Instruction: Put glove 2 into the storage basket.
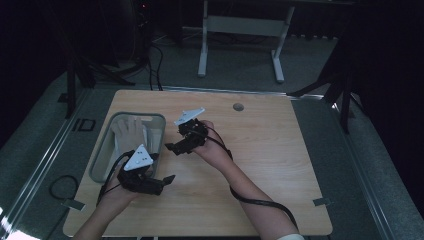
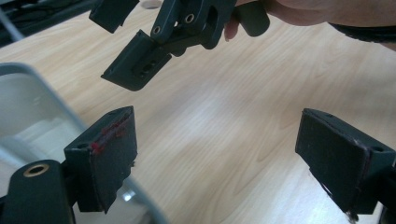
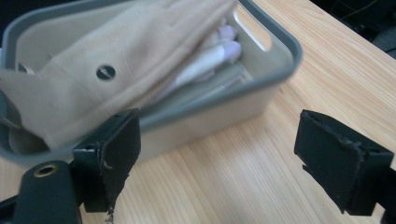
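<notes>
A grey plastic bin (image 1: pixel 137 115) sits on the left part of the wooden table (image 1: pixel 260 150). A beige fabric pouch (image 1: pixel 131 131) lies in it. In the right gripper view the pouch (image 3: pixel 93 79) rests on pens with purple ends (image 3: pixel 210 58) inside the bin (image 3: pixel 219 100). My left gripper (image 1: pixel 165 182) hovers off the bin's near right corner, open and holding nothing (image 2: pixel 215 149). My right gripper (image 1: pixel 172 147) is beside the bin's right wall, also open and holding nothing (image 3: pixel 217 144). One of its fingers (image 2: pixel 140 65) shows at the top of the left gripper view.
A small round grommet (image 1: pixel 238 107) is set in the table near its far edge. Black cables trail from both grippers toward the near edge. Beyond the table stand a white desk frame (image 1: pixel 240 30) and dark stands on a grey floor.
</notes>
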The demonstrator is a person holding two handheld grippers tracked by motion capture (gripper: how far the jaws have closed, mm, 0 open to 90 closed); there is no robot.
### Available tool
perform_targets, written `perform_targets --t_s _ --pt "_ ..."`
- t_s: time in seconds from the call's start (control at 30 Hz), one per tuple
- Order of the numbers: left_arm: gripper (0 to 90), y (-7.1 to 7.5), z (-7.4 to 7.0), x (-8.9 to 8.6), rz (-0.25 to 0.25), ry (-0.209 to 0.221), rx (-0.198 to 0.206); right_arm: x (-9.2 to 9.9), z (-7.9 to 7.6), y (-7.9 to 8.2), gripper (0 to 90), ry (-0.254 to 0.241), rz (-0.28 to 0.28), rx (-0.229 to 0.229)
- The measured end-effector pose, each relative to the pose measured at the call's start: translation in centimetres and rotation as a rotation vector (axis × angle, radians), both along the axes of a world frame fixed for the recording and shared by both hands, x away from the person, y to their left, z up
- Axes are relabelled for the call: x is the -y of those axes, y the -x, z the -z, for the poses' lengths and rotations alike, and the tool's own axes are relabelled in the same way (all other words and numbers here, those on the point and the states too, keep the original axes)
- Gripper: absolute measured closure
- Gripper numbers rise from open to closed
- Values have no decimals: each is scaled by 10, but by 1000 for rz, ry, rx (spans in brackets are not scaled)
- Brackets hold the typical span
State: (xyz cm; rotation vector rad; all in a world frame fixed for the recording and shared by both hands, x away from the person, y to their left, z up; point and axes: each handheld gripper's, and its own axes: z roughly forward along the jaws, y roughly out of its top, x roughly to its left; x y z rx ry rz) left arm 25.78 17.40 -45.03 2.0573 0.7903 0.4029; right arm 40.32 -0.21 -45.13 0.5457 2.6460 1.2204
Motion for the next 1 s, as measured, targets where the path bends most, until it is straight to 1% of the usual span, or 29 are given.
perform_targets --t_s 0.03,0.07,0.1,0.17,0.27,0.33,0.4,0.43,0.47,0.5,0.63,0.73,0.8,0.9,1.0 --pt "129 0 0 0 0 0 0 0 0 0 144 0 0 0" --pt "129 0 2 6 9 6 -1 3 0 1 144 2 3 0" --pt "129 0 4 9 16 7 -5 12 2 2 144 6 8 -1" --pt "129 0 7 15 32 2 -10 20 4 4 145 17 11 -3" --pt "129 0 12 24 53 7 -25 32 8 7 145 24 16 -7" --pt "129 -1 16 29 64 7 -28 39 10 9 145 21 21 -7" --pt "129 -1 19 34 71 10 -30 45 13 11 145 12 26 -18" --pt "129 -1 19 34 71 10 -30 45 13 11 145 12 26 -18" --pt "129 -1 23 38 84 13 -36 48 14 13 145 11 27 -20" --pt "129 -1 25 40 89 16 -38 53 19 15 145 6 32 -30" --pt "130 -2 35 49 114 14 -52 63 30 19 145 1 39 -46" --pt "130 -1 42 54 133 21 -64 71 39 21 145 -6 44 -58" --pt "130 -1 47 57 146 24 -70 78 46 23 145 -14 45 -63" --pt "130 -1 56 62 160 31 -85 85 54 25 144 -10 52 -61" --pt "130 -2 64 67 178 31 -97 93 60 27 143 -13 58 -69"
